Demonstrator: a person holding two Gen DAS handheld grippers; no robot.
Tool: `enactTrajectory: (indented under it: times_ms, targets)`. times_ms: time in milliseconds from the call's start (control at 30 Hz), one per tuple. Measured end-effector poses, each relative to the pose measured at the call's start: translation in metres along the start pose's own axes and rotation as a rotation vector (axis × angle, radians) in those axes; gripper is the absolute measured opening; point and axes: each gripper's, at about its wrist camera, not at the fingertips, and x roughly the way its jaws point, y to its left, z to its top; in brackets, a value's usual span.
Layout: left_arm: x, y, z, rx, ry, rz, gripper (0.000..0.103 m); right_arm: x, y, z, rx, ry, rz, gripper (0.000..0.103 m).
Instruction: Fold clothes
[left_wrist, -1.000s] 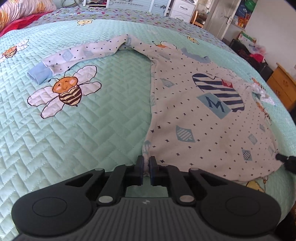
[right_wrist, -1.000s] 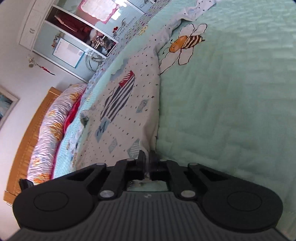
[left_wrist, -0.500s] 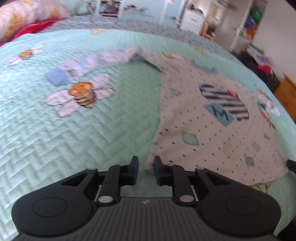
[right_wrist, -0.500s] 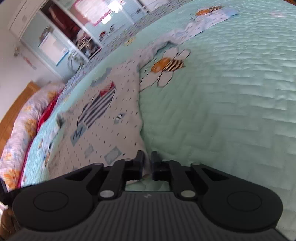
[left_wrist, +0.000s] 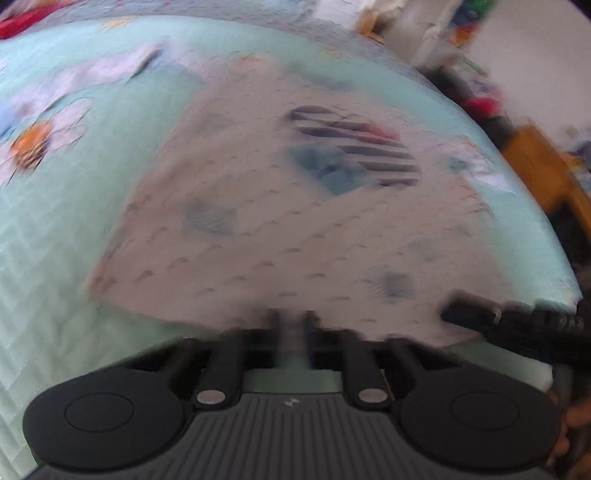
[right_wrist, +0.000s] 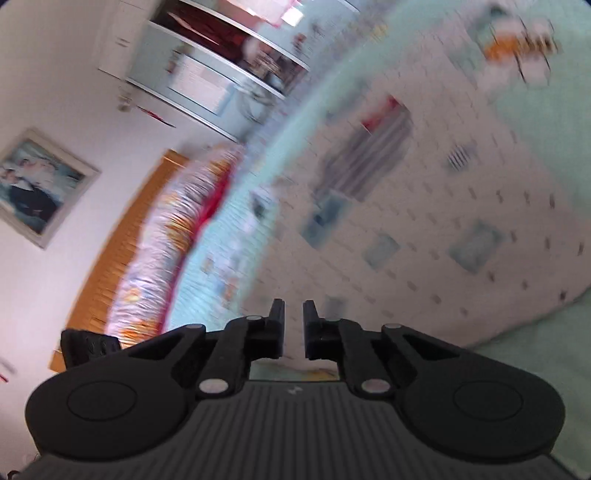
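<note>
A white dotted child's top (left_wrist: 258, 221) with a navy striped patch lies flat on the mint quilted bedspread (left_wrist: 66, 266); its long sleeve (left_wrist: 110, 66) runs off to the far left. Both views are motion-blurred. My left gripper (left_wrist: 291, 321) hovers at the near hem with a narrow gap between its fingers and nothing clearly pinched. The right gripper (left_wrist: 480, 317) shows as a black shape at the hem's right corner. In the right wrist view the top (right_wrist: 461, 184) fills the right side, and my right gripper (right_wrist: 293, 314) stands slightly open over it, holding nothing.
Bee prints (left_wrist: 29, 147) decorate the bedspread (right_wrist: 535, 354). A flowered pillow (right_wrist: 159, 258) and wooden headboard (right_wrist: 107, 266) lie beyond the bed's far side, with a wardrobe (right_wrist: 221, 66) behind. A wooden cabinet (left_wrist: 546, 166) stands past the bed's right edge.
Both grippers let go of the hem corners and opened a little. Both cameras have swung quickly toward the middle of the hem, so the top now fills more of each view.
</note>
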Motion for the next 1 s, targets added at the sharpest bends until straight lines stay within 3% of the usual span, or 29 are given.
enactTrajectory:
  times_ms: [33, 67, 200, 267, 300, 333, 400, 533, 667, 733, 833, 900, 1000]
  targets:
    - [-0.003, 0.004, 0.000, -0.024, -0.002, -0.019, 0.004, 0.007, -0.009, -0.003, -0.002, 0.023, -0.049, 0.000]
    - [-0.005, 0.006, 0.001, -0.040, -0.005, -0.027, 0.003, 0.010, -0.017, -0.005, 0.000, 0.038, -0.081, 0.000]
    - [-0.020, -0.003, 0.000, -0.027, -0.060, -0.035, 0.005, -0.010, -0.008, -0.003, -0.016, -0.035, -0.032, 0.004]
    - [-0.022, -0.010, -0.002, 0.000, -0.079, -0.060, 0.011, -0.011, -0.003, -0.002, -0.026, -0.046, 0.011, 0.005]
    - [-0.016, -0.013, -0.004, 0.014, -0.058, -0.035, 0.019, -0.004, -0.004, -0.002, -0.033, -0.024, -0.018, 0.005]
    - [-0.007, -0.013, -0.006, 0.014, -0.019, 0.013, 0.019, 0.002, -0.006, -0.002, -0.040, -0.001, -0.047, 0.005]
    - [-0.007, -0.007, -0.005, -0.032, -0.019, 0.009, 0.016, 0.005, -0.004, -0.004, -0.045, 0.014, -0.080, 0.000]
    - [-0.016, -0.005, -0.007, -0.087, -0.002, 0.032, 0.016, -0.004, 0.006, -0.009, -0.046, 0.007, -0.114, 0.000]
    - [-0.039, -0.016, -0.017, -0.084, -0.016, 0.040, 0.022, -0.013, 0.016, -0.015, -0.047, 0.000, -0.147, 0.012]
    - [-0.052, -0.020, -0.021, -0.079, -0.031, 0.020, 0.022, -0.018, 0.021, -0.017, -0.048, -0.004, -0.160, 0.023]
    - [-0.069, -0.023, -0.012, -0.074, -0.084, 0.002, 0.023, -0.037, 0.022, -0.021, -0.036, -0.025, -0.134, 0.025]
    - [-0.080, -0.023, -0.004, -0.079, -0.116, -0.006, 0.033, -0.042, 0.032, -0.012, -0.042, -0.052, -0.109, 0.025]
    - [-0.088, -0.020, 0.019, -0.070, -0.154, -0.032, 0.036, -0.046, 0.055, 0.018, -0.119, -0.094, -0.095, 0.027]
